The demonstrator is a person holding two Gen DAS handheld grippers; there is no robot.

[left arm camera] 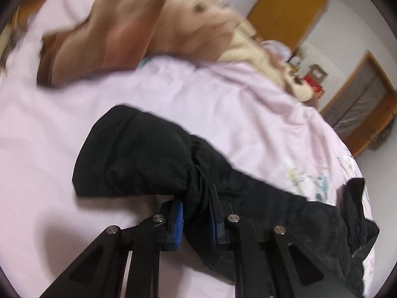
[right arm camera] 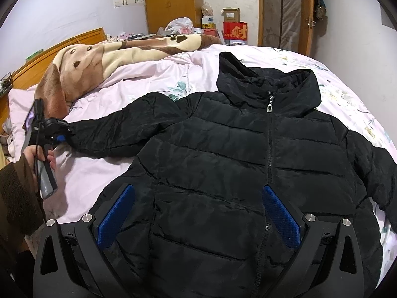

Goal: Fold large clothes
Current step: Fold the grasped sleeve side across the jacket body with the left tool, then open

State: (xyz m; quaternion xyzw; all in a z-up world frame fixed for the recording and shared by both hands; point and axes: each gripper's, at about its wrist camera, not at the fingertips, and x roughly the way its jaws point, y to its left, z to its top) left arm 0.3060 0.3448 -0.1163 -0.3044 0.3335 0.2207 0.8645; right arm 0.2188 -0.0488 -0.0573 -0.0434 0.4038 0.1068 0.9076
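Note:
A black puffer jacket (right arm camera: 223, 154) lies front up and zipped on the pink bed sheet (right arm camera: 104, 173), collar toward the far side. Its left sleeve (right arm camera: 111, 129) stretches out to the left. My left gripper (left arm camera: 196, 213) is shut on that sleeve near the cuff (left arm camera: 134, 154); it also shows in the right wrist view (right arm camera: 62, 136) at the sleeve's end. My right gripper (right arm camera: 198, 213) is open and hovers over the jacket's lower front, jaws wide apart, holding nothing.
A brown and cream plush blanket (right arm camera: 99, 59) lies across the head of the bed, beside a wooden headboard (right arm camera: 49, 54). A wooden wardrobe (right arm camera: 171, 0), boxes (right arm camera: 234, 31) and a door (right arm camera: 285, 10) stand beyond the bed.

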